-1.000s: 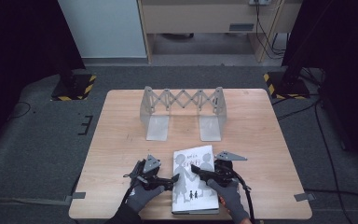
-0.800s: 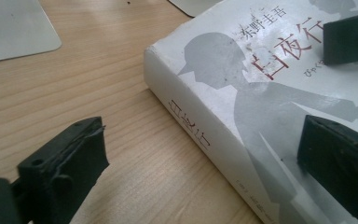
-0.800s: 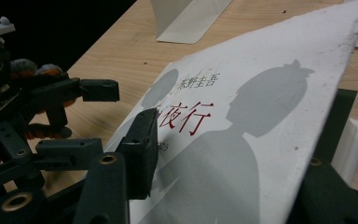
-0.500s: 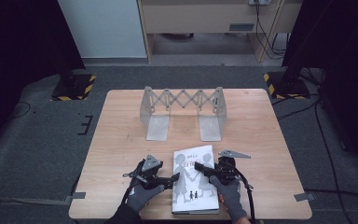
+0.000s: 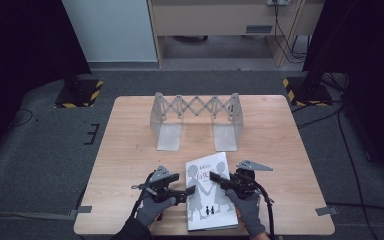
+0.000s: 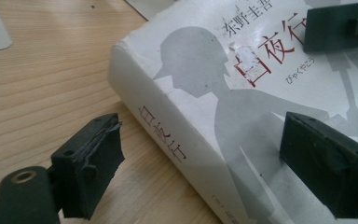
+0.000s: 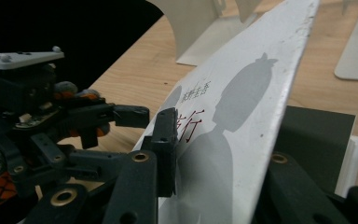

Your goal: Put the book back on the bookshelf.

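A thick white book (image 5: 211, 200) with grey silhouettes and red lettering lies near the table's front edge. My right gripper (image 7: 214, 158) is shut on the book's front cover (image 7: 242, 116), which is raised off a dark endpaper (image 7: 317, 128). In the high view my right gripper (image 5: 216, 177) sits over the book's upper part. My left gripper (image 6: 205, 154) is open and straddles the book's spine (image 6: 168, 140), with one jaw over the table and the other above the cover. From above, my left gripper (image 5: 190, 191) is at the book's left edge.
A grey expandable book rack (image 5: 195, 117) with two upright ends and flat base plates stands at the table's middle back. The wooden table (image 5: 130, 150) has bare room on both sides. Dark floor and stands surround it.
My right gripper has shifted slightly to the right at the book's cover. The left gripper has hardly moved.
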A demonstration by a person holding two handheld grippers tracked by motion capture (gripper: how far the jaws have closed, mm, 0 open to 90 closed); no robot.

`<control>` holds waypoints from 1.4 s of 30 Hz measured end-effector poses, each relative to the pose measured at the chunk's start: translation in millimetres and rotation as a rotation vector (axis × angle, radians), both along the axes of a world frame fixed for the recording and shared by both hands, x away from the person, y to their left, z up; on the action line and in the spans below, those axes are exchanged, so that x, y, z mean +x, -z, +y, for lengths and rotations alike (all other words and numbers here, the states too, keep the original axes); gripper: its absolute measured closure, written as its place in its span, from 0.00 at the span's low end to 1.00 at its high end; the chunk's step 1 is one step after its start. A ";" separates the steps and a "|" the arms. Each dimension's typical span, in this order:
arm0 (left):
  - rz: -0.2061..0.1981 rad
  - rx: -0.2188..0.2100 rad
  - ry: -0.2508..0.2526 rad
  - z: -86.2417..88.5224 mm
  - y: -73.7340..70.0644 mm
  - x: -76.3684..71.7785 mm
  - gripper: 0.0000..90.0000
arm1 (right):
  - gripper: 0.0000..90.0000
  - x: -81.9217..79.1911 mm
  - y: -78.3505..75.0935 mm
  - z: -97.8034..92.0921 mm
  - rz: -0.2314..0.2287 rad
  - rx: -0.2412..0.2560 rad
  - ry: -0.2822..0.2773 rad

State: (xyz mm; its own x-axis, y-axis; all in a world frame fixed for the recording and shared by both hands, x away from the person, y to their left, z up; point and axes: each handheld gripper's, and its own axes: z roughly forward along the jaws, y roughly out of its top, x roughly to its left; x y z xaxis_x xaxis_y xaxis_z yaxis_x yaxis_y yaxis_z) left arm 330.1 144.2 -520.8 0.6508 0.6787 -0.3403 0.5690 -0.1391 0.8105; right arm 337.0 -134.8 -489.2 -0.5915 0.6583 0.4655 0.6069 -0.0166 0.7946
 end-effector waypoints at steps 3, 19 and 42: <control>0.000 -0.038 0.014 -0.9 0.0 0.0 0.10 | 0.79 -2.0 -2.6 -1.2 -0.025 0.010 -0.009; 0.101 -0.131 0.110 -10.6 5.3 0.2 0.00 | 0.82 -7.4 -12.0 -7.9 -0.105 0.064 -0.075; 0.252 -0.139 0.134 -15.0 18.6 7.1 0.00 | 0.61 4.3 2.8 -6.0 -0.036 -0.091 -0.053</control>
State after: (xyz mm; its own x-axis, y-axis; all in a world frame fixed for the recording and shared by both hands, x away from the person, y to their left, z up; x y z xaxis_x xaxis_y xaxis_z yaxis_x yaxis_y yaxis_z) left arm 337.2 129.3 -539.4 0.6144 0.5288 -0.5855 0.7385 -0.1242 0.6628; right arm 341.4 -140.8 -491.9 -0.6420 0.6645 0.3825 0.5756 0.0881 0.8129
